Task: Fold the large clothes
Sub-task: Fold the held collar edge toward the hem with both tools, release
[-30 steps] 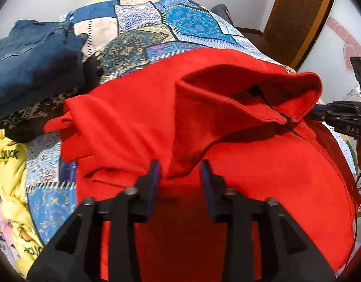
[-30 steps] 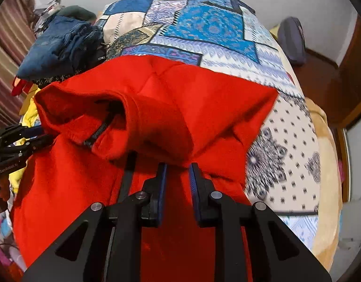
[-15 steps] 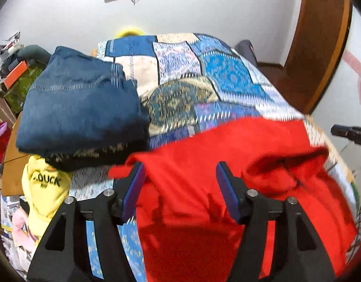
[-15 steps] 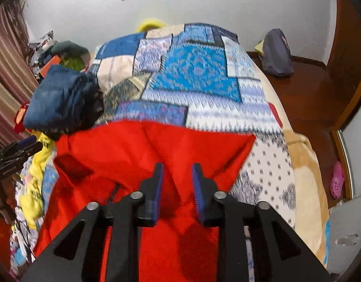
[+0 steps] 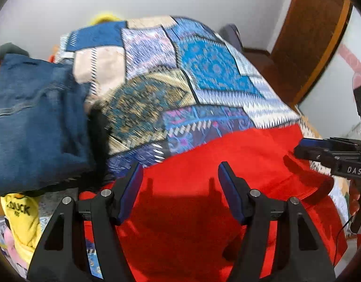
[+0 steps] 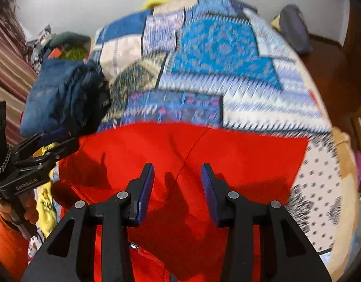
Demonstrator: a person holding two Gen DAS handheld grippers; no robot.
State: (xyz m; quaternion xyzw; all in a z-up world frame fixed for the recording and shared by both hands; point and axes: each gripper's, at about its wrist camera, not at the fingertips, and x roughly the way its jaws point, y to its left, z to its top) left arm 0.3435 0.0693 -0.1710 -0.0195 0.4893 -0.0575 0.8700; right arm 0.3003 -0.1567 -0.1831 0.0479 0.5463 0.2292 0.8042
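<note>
A large red garment (image 5: 227, 164) (image 6: 203, 145) lies folded over on the near end of a bed with a blue patchwork cover (image 5: 203, 75) (image 6: 222, 54). My left gripper (image 5: 180, 176) hovers open above the garment's left part, nothing between its blue pads. My right gripper (image 6: 178, 178) hangs above the garment's middle, its jaws opening, and nothing sits between them. In the left wrist view the right gripper (image 5: 321, 150) reaches in from the right edge. In the right wrist view the left gripper (image 6: 51, 145) shows at the left, held by a hand (image 6: 27, 206).
Folded blue jeans (image 5: 34, 122) (image 6: 60, 96) are stacked on the bed's left side over dark cloth. A yellow printed garment (image 5: 20, 211) lies near the front left. A wooden door (image 5: 309, 35) stands at the right. A dark bag (image 6: 295, 28) sits on the floor.
Both grippers let go of the red garment, opened, and pulled back and up. The raised fold they held now lies flat on the bed.
</note>
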